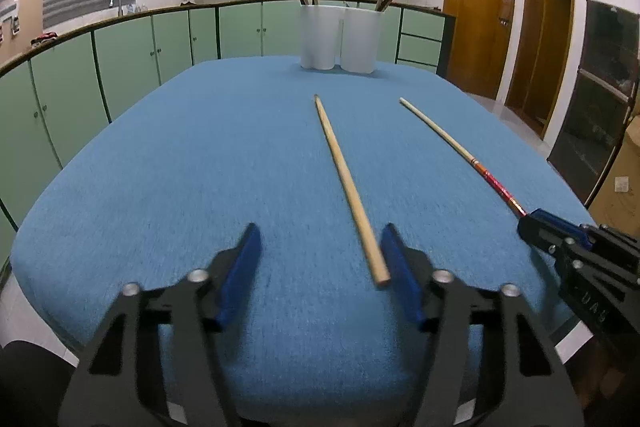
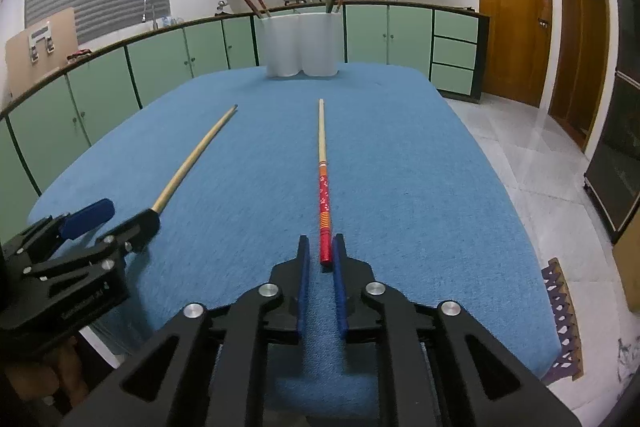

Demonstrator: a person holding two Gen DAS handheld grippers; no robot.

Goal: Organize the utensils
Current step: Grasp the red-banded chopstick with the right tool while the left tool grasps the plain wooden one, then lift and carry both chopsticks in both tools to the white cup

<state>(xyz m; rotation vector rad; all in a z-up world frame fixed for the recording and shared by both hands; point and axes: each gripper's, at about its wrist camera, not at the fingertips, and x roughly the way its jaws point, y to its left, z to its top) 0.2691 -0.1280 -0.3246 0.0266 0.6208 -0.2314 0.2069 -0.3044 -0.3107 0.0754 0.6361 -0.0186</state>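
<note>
Loosely, left tongs [image 1: 320, 247] around plain chopstick [image 1: 344, 183]

Blue tablecloth [image 1: 200, 167]; plain tan chopstick [image 1: 344, 175], red-patterned chopstick [image 2: 323, 195]

Blue-clothed table [image 1: 168, 163] bore two white holders [image 1: 338, 39] far beyond the fingers [image 1: 244, 267], a plain chopstick [image 1: 344, 179] between them, and a red-handled chopstick [image 2: 322, 163].
</note>
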